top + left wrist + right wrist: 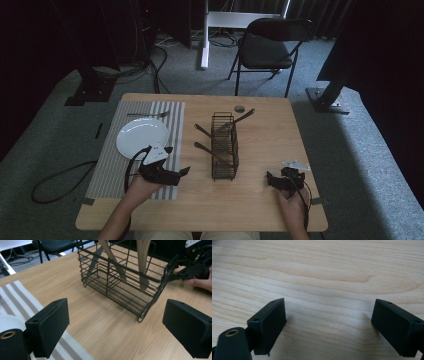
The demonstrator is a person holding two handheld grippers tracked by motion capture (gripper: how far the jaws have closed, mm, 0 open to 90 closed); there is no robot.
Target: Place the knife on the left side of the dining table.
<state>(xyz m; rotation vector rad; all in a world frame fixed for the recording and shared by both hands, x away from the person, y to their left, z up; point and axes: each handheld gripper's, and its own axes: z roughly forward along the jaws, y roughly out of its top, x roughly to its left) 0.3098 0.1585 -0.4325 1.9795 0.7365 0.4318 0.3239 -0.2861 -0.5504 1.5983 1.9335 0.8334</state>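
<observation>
A black wire basket [224,146] stands in the middle of the wooden table [260,200], with several utensils leaning out of it. Close up in the left gripper view, the basket [125,282] holds wooden utensils [142,262]. My left gripper [181,175] lies at the striped placemat's near right corner, pointing right at the basket, open and empty. My right gripper [272,181] rests low on the table right of the basket, open, with bare wood between its jaws [329,322]. A white plate [142,136] sits on the placemat [107,165], a fork [147,115] beyond it.
A small dark round object [239,108] lies near the table's far edge. A folding chair [267,47] stands beyond the table. Cables [55,182] trail on the carpet at left. In the left gripper view the other hand and its gripper [197,265] are behind the basket.
</observation>
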